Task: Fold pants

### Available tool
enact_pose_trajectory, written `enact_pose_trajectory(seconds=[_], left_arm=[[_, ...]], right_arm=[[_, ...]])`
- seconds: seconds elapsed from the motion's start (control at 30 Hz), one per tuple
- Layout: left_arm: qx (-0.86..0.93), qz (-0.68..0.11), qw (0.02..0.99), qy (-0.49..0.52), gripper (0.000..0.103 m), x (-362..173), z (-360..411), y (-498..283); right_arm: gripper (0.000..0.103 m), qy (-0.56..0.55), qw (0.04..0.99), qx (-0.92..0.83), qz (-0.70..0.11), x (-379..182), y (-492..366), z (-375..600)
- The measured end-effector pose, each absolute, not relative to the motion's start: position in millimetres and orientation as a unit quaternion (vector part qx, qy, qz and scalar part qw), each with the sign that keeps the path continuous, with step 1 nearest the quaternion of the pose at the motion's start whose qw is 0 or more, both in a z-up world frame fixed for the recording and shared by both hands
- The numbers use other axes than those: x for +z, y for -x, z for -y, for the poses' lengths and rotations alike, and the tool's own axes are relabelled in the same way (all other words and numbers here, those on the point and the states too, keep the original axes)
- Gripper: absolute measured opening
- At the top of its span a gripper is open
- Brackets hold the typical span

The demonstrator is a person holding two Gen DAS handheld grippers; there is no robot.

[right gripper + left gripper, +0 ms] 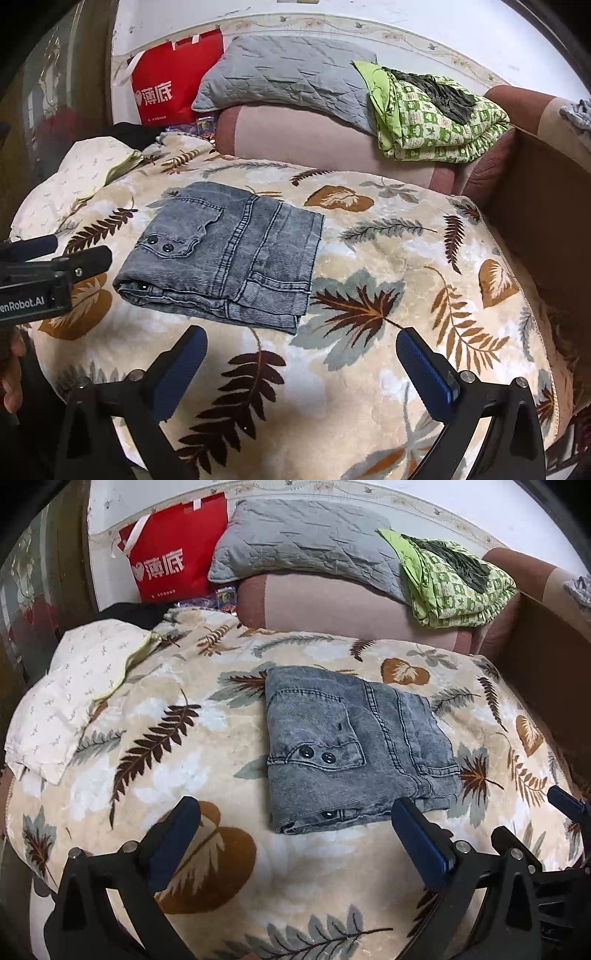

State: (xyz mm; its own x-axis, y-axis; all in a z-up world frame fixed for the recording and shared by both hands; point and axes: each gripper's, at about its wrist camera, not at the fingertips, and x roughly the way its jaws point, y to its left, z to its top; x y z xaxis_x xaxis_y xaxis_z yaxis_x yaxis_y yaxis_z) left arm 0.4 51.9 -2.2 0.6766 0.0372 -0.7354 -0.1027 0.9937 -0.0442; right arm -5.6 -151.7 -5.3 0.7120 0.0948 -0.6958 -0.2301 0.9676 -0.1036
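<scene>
a bed or couch seat covered by a cream leaf-print blanket [303,853] fills both views, in a cluttered room with a pale wall behind. nearest, the left gripper [295,834] has its blue-padded jaws spread wide over bare blanket with nothing between them, its right pad just at the near edge of the cloth. the right gripper [301,363] is likewise wide open and empty, a little short of the near corner. just beyond them lie the grey denim pants [225,254], folded into a compact, fairly square stack, flat on the blanket with pocket snaps showing. the folding looks finished, both tools let go; at most a little squaring of edges remains. farther back sit a white patterned pillow [74,694], a grey quilted pillow [306,539], a green bundle [454,583] and a red bag [173,557].
</scene>
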Motion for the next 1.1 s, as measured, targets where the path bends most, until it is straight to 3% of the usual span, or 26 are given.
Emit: enact_pose_trajectory(seconds=[1.1], left_arm=[[0.040, -0.420, 0.906, 0.030, 0.103, 0, -43, -12]], right_arm=[[0.103, 0.110, 0.919, 0.083, -0.370, 2, 12, 152]])
